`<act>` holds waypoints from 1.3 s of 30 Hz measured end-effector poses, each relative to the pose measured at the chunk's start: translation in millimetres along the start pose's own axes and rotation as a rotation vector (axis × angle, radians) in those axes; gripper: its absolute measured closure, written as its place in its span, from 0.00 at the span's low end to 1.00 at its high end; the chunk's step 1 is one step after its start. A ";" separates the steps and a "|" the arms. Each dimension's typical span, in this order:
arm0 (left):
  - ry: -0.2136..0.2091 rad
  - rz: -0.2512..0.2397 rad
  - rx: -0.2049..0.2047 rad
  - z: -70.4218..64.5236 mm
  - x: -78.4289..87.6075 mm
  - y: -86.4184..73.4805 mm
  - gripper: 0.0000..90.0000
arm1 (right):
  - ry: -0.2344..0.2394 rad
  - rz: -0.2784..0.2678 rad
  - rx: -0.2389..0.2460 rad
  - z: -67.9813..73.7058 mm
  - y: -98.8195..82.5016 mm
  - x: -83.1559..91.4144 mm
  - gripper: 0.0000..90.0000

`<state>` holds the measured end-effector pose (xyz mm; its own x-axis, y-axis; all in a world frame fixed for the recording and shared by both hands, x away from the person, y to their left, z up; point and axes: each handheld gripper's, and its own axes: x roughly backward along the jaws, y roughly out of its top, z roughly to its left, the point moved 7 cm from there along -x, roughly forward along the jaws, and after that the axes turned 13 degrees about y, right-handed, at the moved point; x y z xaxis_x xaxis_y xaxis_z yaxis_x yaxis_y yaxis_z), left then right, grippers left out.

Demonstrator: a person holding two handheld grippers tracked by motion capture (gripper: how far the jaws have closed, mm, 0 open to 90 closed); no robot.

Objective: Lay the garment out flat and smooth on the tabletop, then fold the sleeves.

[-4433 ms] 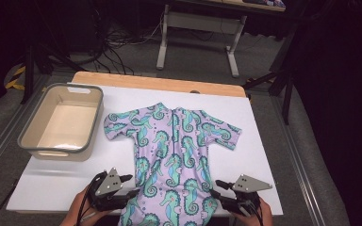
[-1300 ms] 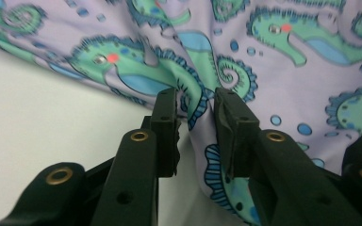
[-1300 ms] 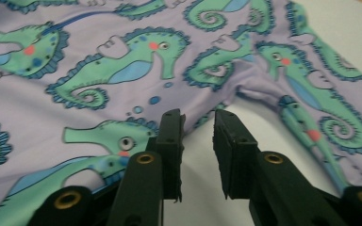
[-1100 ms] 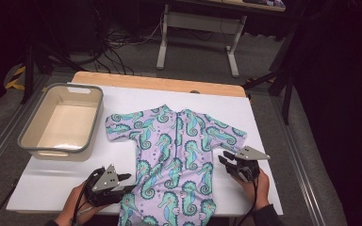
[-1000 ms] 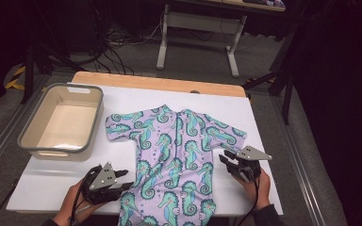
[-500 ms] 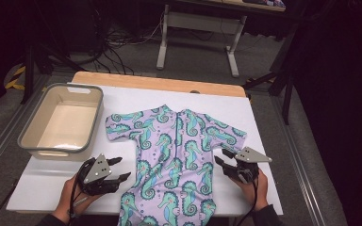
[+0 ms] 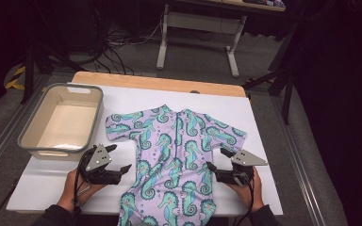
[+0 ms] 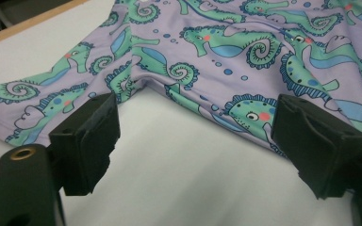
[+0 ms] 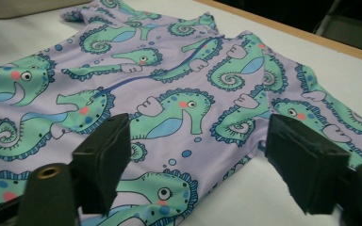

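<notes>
One white table [image 7: 264, 117] carries a seahorse-print swimsuit [image 7: 179, 155] spread flat at centre, legs over the near edge; grey tub [image 7: 61, 120] at left edge. Left gripper [image 7: 118, 157] and right gripper [image 7: 215, 160] flank its waist, jaws just spread, nothing between them. Risk: hanging legs drag the suit off the near edge, or a one-sided pinch bunches the fabric.

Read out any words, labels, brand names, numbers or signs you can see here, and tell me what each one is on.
There is no readable text.
The seahorse-print swimsuit carries a pattern of seahorses and dots, no lettering.
The grey tub shows no label.
The left gripper and right gripper show no markings.
The white table cover is blank.
</notes>
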<state>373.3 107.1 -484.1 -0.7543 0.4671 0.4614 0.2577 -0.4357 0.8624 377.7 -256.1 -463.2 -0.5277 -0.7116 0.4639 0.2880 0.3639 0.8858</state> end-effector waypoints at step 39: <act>-0.004 0.029 -0.022 -9.0 2.3 -16.9 0.13 | -0.019 -0.023 0.029 14.1 -5.6 2.8 0.13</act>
<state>361.8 108.6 -499.6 -0.7443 0.4573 0.4868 0.2655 -0.4661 0.8439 363.3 -251.6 -466.6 -0.5488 -0.7088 0.4432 0.2522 0.3650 0.8962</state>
